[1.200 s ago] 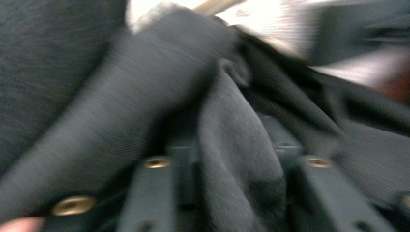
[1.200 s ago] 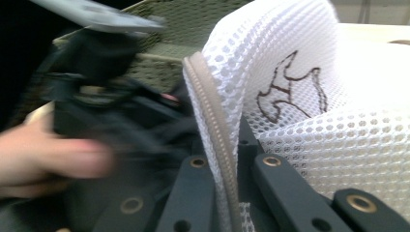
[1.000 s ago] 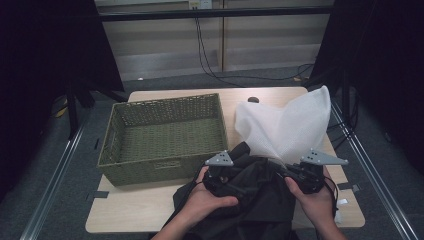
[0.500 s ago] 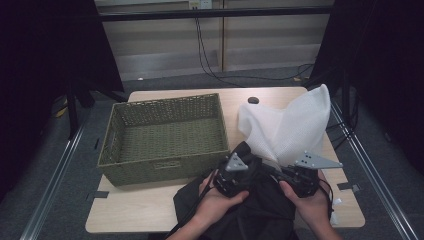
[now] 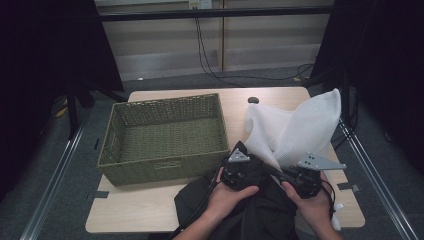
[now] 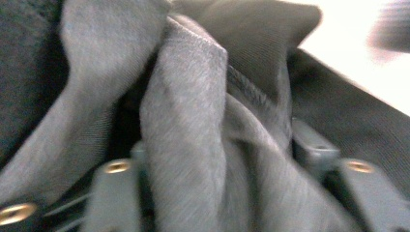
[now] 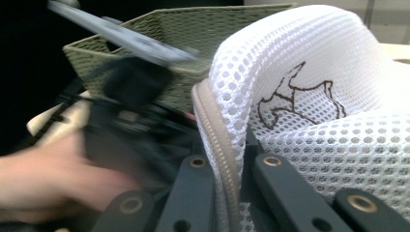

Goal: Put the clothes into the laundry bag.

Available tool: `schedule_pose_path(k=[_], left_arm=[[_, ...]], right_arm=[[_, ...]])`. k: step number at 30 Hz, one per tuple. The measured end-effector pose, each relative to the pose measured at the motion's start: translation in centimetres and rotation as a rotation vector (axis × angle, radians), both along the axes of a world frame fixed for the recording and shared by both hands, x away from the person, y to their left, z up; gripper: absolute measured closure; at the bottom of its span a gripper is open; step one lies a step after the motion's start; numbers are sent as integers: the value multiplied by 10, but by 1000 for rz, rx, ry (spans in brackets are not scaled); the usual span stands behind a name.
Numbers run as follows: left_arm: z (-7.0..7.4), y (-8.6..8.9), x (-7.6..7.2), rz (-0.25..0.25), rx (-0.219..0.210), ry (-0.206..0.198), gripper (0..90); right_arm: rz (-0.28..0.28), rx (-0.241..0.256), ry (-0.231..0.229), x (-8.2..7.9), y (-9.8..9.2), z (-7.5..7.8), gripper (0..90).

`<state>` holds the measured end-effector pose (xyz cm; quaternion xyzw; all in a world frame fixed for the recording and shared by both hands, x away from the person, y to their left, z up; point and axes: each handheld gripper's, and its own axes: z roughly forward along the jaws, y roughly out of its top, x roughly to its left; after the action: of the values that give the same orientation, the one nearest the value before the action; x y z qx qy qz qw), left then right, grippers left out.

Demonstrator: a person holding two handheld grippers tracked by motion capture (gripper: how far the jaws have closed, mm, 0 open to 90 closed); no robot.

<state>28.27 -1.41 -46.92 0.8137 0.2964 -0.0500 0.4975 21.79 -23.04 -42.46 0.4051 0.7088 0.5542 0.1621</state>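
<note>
So the dark garment (image 5: 235, 210) is bunched up at the near edge of the table (image 5: 150, 215), right in front of the wicker basket (image 5: 165, 137), off its near right corner, with part of it hanging over the table's edge toward the person. Right next to it, also to the right of the basket, sits the white mesh laundry bag (image 5: 295, 130), standing up in two floppy peaks.

The left gripper (image 5: 239, 172) is down on the garment, just past the basket's near right corner. From above you can't really see what its jaws are doing, but the left gripper view has a thick fold of the grey-black cloth (image 6: 188, 125) sitting between them, so it's clamped on fabric. Bit blurry, though.

The right gripper (image 5: 300, 179) is further right of the basket, at the foot of the bag. The right gripper view shows what the high view doesn't: the jaws pinch the bag's zippered rim (image 7: 217, 140), tan zipper tape running right up between them, plus a brown outline drawing stitched on the mesh (image 7: 300, 99).

The basket has nothing in it, bare weave on the bottom. There's open tabletop in front of the basket's left half and a strip behind it, where a small dark object (image 5: 253, 100) lies near the far edge.
</note>
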Motion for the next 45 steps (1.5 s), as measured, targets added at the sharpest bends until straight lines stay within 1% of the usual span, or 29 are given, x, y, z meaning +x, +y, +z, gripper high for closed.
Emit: schedule_pose_path(k=[1,2,5,8,9,12,13,14,16,17,19,20,21,22,23,24,25,26,29,32,34,35,36,37,38,39,40,42,45], left_arm=[[4,7,-3,-15,-18,-11,353],[13,21,-10,-45,-68,-33,300],[20,30,-18,-78,-92,-50,232],[22,29,-31,-157,-53,-49,110],[20,24,-36,-197,-9,-53,77],[7,4,-45,-282,188,-96,21],[1,-2,-45,-283,226,-85,16],[-5,-9,-43,-286,313,-81,23],[-9,-16,-44,-277,344,-130,119],[-7,-17,-44,-273,348,-136,227],[-3,-16,-42,-255,315,-136,503],[-2,-12,-37,-188,230,-71,688],[-2,-12,-37,-188,230,-71,709],[-3,-11,-35,-154,163,-57,719],[1,-8,-33,-130,133,-60,719],[10,0,-28,-59,23,-54,726],[10,0,-28,-59,23,-54,726],[17,7,-23,-2,-53,-41,726],[25,17,-14,104,-176,-19,726],[23,15,-14,171,-237,-39,719],[17,5,-14,230,-218,-29,714],[11,-2,-13,246,-176,-20,710],[1,-15,-9,261,-89,-25,702],[-6,-22,-6,243,-42,-26,689],[-18,-29,-1,209,-4,23,667],[-20,-30,0,199,-9,47,630],[-17,-28,-2,195,-12,26,612],[-4,-24,-12,131,-9,-28,481],[14,-7,-25,78,42,-118,310]], right_arm=[[-11,6,6,1,-3,-2,892],[-27,12,18,4,-7,-4,892],[-31,16,17,6,-10,-5,892],[-42,19,25,8,-11,-5,892],[-41,16,33,8,-11,-6,892],[-47,8,48,11,-8,-8,891],[-41,0,46,12,-7,-9,892],[-43,0,51,11,-5,-9,891],[-35,-4,49,11,-2,-9,891],[-28,-4,46,10,-1,-8,891],[-16,-6,38,10,-1,-8,891],[-10,16,38,9,1,-6,891],[-10,16,38,9,1,-6,891],[-10,16,24,8,1,-3,891],[-10,16,24,8,1,-3,891],[-9,25,8,6,-2,0,891],[-9,25,8,6,-2,0,891],[-11,37,7,4,-4,2,891],[-14,61,-19,0,-6,7,891],[-6,64,-47,-3,-3,14,891],[2,61,-46,-3,-2,14,891],[9,56,-35,-3,-1,13,891],[23,46,-28,-3,0,11,891],[36,36,-19,-2,2,8,891],[38,26,-14,-1,3,6,891],[40,21,-7,-1,4,4,892],[37,16,-7,-1,3,3,892],[7,-7,-7,1,0,1,893],[-40,-14,20,6,-8,-7,893]])
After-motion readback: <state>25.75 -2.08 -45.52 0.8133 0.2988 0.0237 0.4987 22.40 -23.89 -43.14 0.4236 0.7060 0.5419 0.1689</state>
